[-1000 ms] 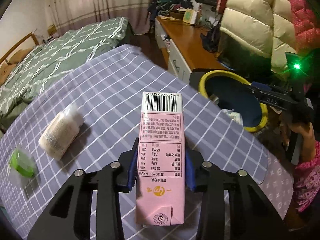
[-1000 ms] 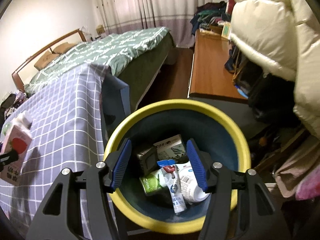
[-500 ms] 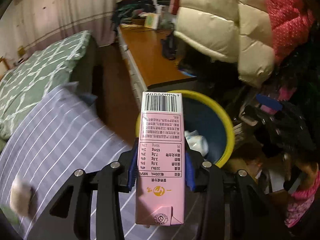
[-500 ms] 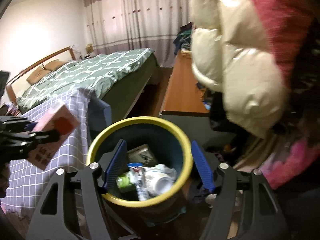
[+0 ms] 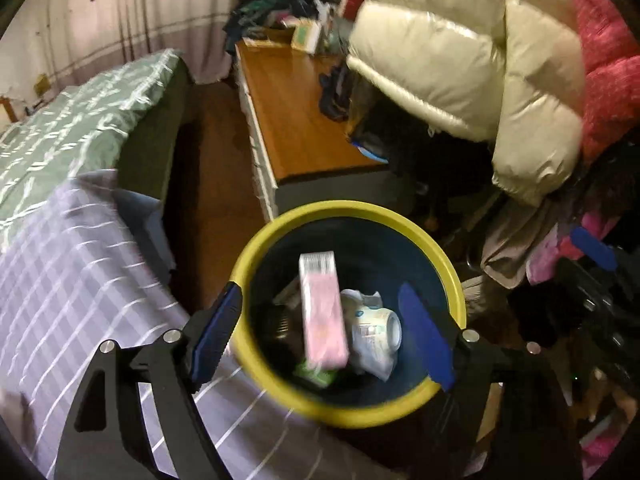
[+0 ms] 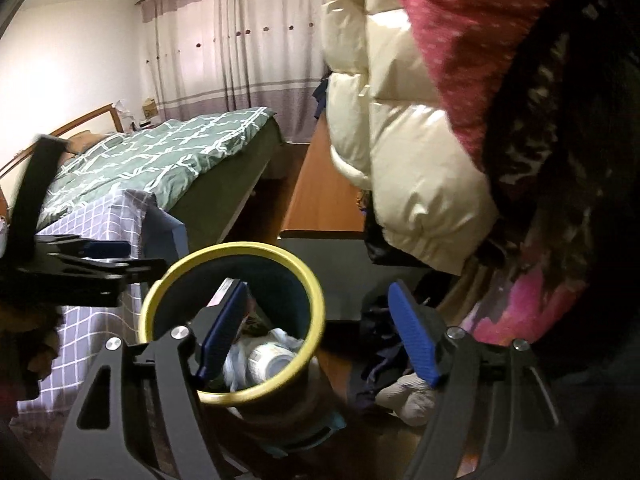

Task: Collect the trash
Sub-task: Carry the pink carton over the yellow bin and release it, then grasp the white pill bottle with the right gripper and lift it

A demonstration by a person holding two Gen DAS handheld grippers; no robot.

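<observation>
A pink milk carton (image 5: 323, 308), blurred, drops free inside the yellow-rimmed dark blue bin (image 5: 256, 248), onto a crumpled white wrapper (image 5: 374, 332) and a green scrap (image 5: 316, 376). My left gripper (image 5: 320, 292) hovers over the bin mouth, its jaws opening, and the pads stand well clear of the carton. In the right wrist view my right gripper (image 6: 317, 287) hangs above the bin's (image 6: 308, 280) right rim, its jaws opening with nothing between them. The left gripper (image 6: 132, 258) reaches in from the left there.
A table under a lilac checked cloth (image 5: 80, 300) borders the bin on the left. Behind stand a green-quilted bed (image 5: 80, 128) and a wooden desk (image 5: 296, 120). A cream puffer jacket (image 5: 460, 60) and a red one (image 5: 608, 80) hang close on the right. Clothes (image 6: 400, 396) lie beside the bin.
My left gripper swung from over the table to above the bin and let go of the pink carton, which now falls inside. The right gripper rose, drew back from the bin and widened.
</observation>
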